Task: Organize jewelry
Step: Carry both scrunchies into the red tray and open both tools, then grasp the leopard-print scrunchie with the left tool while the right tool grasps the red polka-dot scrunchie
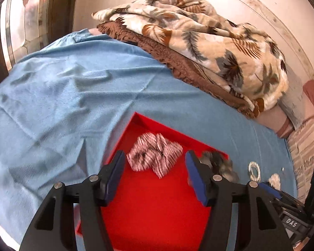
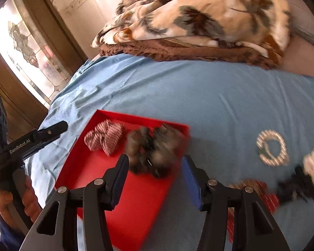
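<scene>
The pink striped scrunchie [image 1: 155,154] and the dark fuzzy one [image 2: 155,152] lie in the red tray [image 2: 123,205], just ahead of my left tongs [image 1: 155,179] and right tongs [image 2: 155,179], both open and empty. The ring-shaped piece [image 2: 272,147] still lies on the blue sheet [image 2: 198,96] to the right of the right tongs. Reaching for it, I could knock the tray's edge and tip it on the soft bed.

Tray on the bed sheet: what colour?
Red tray, solid colour, clearest in the left wrist view.
</scene>
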